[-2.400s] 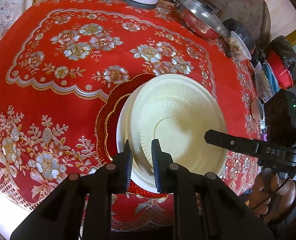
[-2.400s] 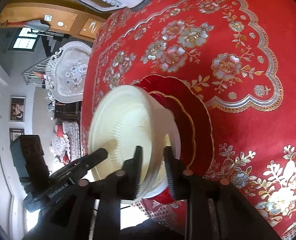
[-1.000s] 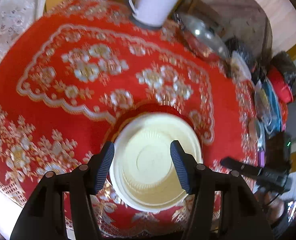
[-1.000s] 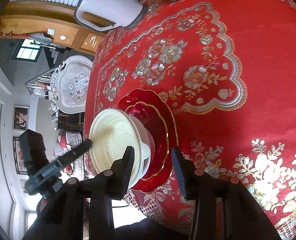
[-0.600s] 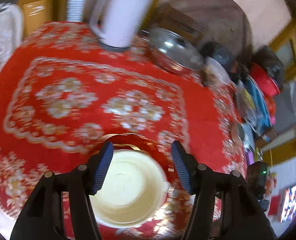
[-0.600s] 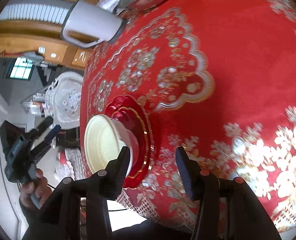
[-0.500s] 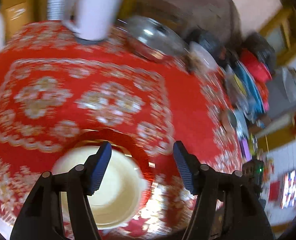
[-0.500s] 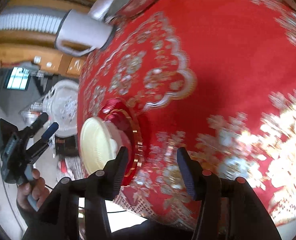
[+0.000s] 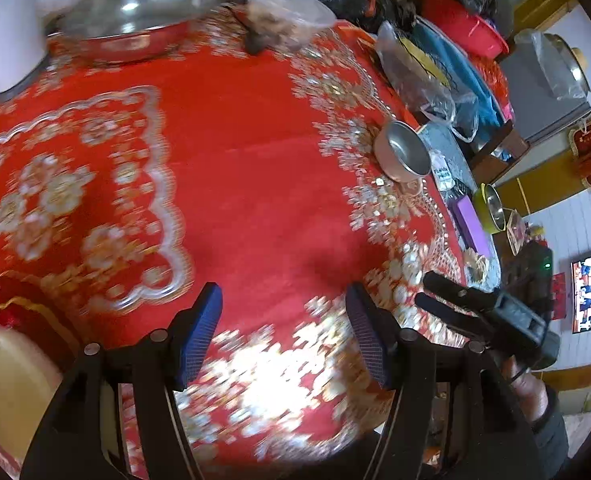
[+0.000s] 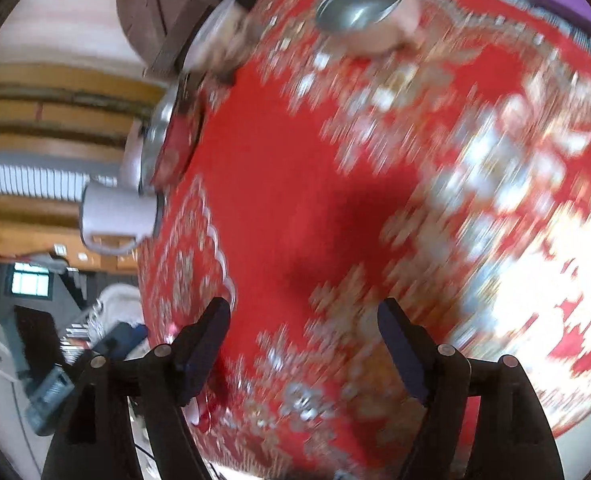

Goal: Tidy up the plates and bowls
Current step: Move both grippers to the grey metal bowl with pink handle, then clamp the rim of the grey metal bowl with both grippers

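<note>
Both tools have swung away from the stack they were working at a moment ago; the cream plastic bowl [image 9: 3,364] that sat between the left tool's fingers a second back now shows only at the lower left of the left wrist view, resting on the red gold-rimmed plate [image 9: 23,312] near the counter's front edge; a sliver of that plate's red rim [image 10: 209,400] shows just behind the right tool's left finger in the right wrist view.

Left tool [image 9: 283,332] stands about half open with nothing between its blue pads [image 9: 199,332], only the red floral tablecloth [image 9: 247,168] beneath; right tool [image 10: 303,344] has just been opening, its jaws now wide apart and empty over the same cloth; it also shows in the left wrist view, held in a person's hand [image 9: 523,388] at the counter's right edge.

Small shiny metal bowl [image 9: 403,156] sits upright near the counter's right edge, well apart from the stack; in the right wrist view the same bowl [image 10: 359,4] lies ahead of the open fingers, blurred.

Lidded steel pan [image 9: 131,20] and white electric kettle [image 9: 11,28] stand at the far edge; a clear plastic lidded tub [image 9: 291,12] sits just beside the pan.
</note>
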Available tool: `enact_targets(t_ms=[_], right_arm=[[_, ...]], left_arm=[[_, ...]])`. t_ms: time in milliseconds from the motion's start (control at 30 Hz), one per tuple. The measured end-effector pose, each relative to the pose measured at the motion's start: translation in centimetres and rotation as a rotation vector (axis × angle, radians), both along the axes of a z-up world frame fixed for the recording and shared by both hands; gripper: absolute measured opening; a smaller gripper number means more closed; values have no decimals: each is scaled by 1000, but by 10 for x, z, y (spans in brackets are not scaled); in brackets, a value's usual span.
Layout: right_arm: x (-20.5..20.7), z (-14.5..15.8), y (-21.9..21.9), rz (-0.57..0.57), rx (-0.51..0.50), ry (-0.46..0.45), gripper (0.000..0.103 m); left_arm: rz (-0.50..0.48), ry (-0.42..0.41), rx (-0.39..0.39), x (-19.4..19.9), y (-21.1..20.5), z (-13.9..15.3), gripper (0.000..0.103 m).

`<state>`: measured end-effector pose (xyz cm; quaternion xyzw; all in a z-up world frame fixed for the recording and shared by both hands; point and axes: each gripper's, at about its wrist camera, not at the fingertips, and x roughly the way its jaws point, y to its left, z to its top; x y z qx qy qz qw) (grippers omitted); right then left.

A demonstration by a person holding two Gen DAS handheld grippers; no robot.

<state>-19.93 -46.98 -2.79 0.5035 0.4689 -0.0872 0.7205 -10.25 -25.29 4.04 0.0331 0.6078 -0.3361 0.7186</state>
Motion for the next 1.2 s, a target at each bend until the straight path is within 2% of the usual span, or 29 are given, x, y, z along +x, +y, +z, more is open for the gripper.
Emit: enact_targets(t_ms=[167, 333, 433, 600, 833, 867, 967, 1000, 1067, 1200], right_arm=[[-10, 5, -84, -64, -2, -36, 79], [-5, 16, -153, -96, -129, -57, 81], [7, 30, -175, -72, -237, -90, 81], [43, 35, -195, 3, -341, -116, 81], [92, 25, -197, 159, -457, -126, 78], [97, 22, -197, 178, -457, -122, 73], [108, 7, -200, 203, -430, -84, 39], [111, 3, -200, 209, -416, -74, 33], [115, -6, -202, 215, -405, -50, 28], [117, -14, -204, 211, -405, -22, 19]], left_arm=[[-37, 3, 31, 5, -76, -15, 63], [-62, 2, 6, 14, -145, -30, 63], [-63, -17, -18, 24, -176, -32, 63], [-55, -39, -38, 47, -222, -40, 63], [-76, -74, 13, 52, -251, -65, 62], [-79, -84, 18, 50, -253, -65, 62], [-78, -98, 24, 48, -259, -68, 62], [-76, -96, 26, 48, -260, -69, 62], [-75, -98, 42, 49, -264, -74, 62], [-90, -75, 74, 48, -269, -85, 46]])
